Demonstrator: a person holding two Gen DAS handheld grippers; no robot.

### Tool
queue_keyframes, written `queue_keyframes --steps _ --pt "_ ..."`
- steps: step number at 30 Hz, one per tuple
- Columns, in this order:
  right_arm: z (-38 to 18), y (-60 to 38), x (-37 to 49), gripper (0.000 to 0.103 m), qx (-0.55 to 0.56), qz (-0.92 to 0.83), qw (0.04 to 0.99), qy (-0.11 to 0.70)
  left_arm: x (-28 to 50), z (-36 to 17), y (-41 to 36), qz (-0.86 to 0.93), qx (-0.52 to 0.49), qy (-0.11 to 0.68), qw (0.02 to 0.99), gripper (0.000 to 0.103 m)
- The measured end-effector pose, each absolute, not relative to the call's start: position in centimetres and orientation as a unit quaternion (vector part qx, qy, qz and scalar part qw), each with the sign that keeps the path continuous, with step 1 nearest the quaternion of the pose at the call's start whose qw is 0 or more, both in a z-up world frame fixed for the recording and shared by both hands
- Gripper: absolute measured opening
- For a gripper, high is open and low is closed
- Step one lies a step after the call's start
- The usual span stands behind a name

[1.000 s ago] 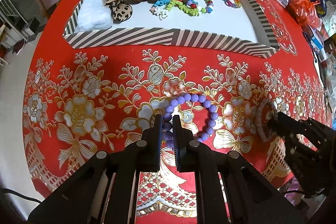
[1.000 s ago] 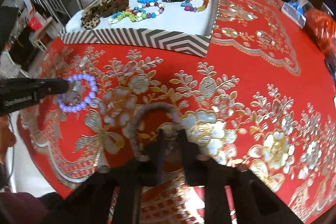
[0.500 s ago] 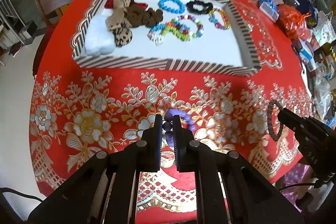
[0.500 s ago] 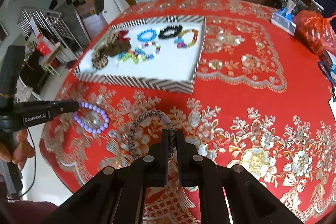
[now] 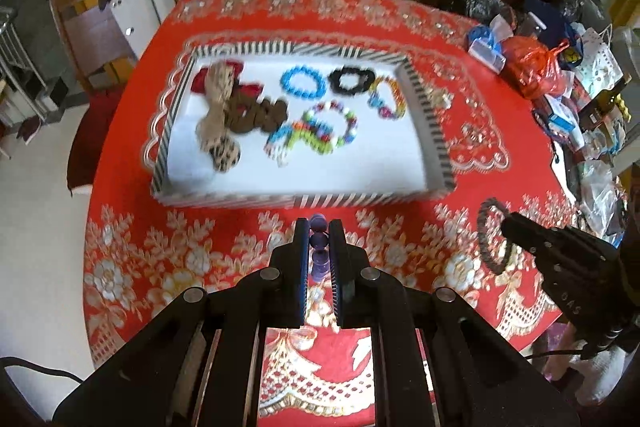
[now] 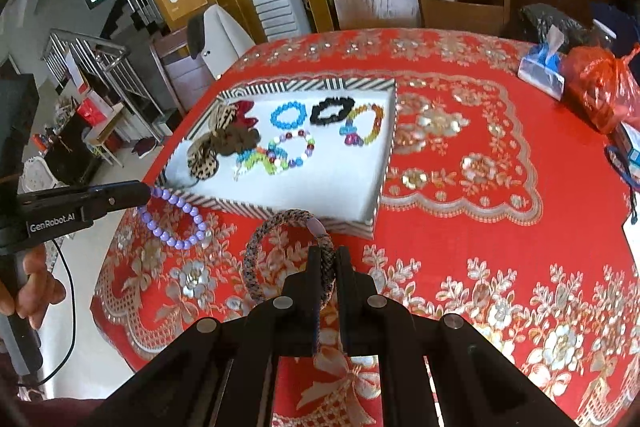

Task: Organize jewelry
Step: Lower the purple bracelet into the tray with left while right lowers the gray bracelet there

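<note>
My left gripper [image 5: 319,227] is shut on a purple bead bracelet [image 5: 319,239], seen edge-on between its fingers; in the right wrist view the same purple bead bracelet [image 6: 176,217] hangs as a loop from the left gripper [image 6: 146,191]. My right gripper [image 6: 325,254] is shut on a braided grey-brown hair tie [image 6: 280,227], which also shows as a dark ring [image 5: 491,239] at the right gripper's tip [image 5: 505,223]. Both hang above the red cloth in front of the striped tray [image 5: 224,201], which holds bracelets and scrunchies.
The striped tray [image 6: 352,223] has a bare white area at its near right. A red floral tablecloth [image 6: 480,227] covers the round table. Bags and clutter [image 5: 536,67] crowd the right edge. Chairs [image 6: 460,3] stand behind. A hand [image 6: 32,287] grips the left handle.
Both grippers rose off the tablecloth, lifting the purple bracelet and the braided hair tie with them. The tray now looks farther away and smaller in both views.
</note>
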State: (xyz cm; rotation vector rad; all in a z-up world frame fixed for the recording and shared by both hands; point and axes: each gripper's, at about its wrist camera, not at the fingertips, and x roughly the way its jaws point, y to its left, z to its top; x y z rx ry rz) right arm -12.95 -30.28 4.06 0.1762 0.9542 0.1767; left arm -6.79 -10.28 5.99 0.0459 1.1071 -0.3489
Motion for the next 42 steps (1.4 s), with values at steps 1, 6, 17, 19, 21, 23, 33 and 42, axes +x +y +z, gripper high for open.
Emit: queue_keyframes --steps 1,6,17,19,21,23,33,42 --pt "4.2 -30.3 -12.7 0.006 0.084 0.085 0.881 0.457 -6.7 6.3 -10.5 -0.167 0.023 0.52 0.838 0.008" --pt "4.6 -30.7 -11.4 0.006 0.085 0.082 0.884 0.452 -5.9 7.5 -12.4 -0.183 0.038 0.504 0.843 0.008" --pt "4.6 -32.2 -8.6 0.006 0.099 0.065 0.885 0.451 -3.4 7.8 -16.1 -0.211 0.066 0.498 0.839 0.008" --pt "4.6 -32.6 -8.1 0.006 0.102 0.062 0.885 0.451 -3.0 7.8 -16.7 -0.215 0.07 0.497 0.838 0.008" --pt "4.6 -32.8 -7.6 0.006 0.103 0.06 0.884 0.451 -2.6 7.9 -17.2 -0.22 0.071 0.497 0.836 0.008" --pt "4.5 -33.1 -7.1 0.006 0.104 0.057 0.884 0.452 -2.3 7.9 -17.8 -0.226 0.073 0.498 0.834 0.008" --pt "3.6 -33.9 -4.4 0.006 0.109 0.051 0.876 0.466 -0.8 6.8 -19.9 -0.24 0.08 0.507 0.824 0.008" --pt "1.9 -32.6 -1.2 0.006 0.099 0.067 0.862 0.492 1.4 2.3 -19.1 -0.225 0.054 0.549 0.803 0.008"
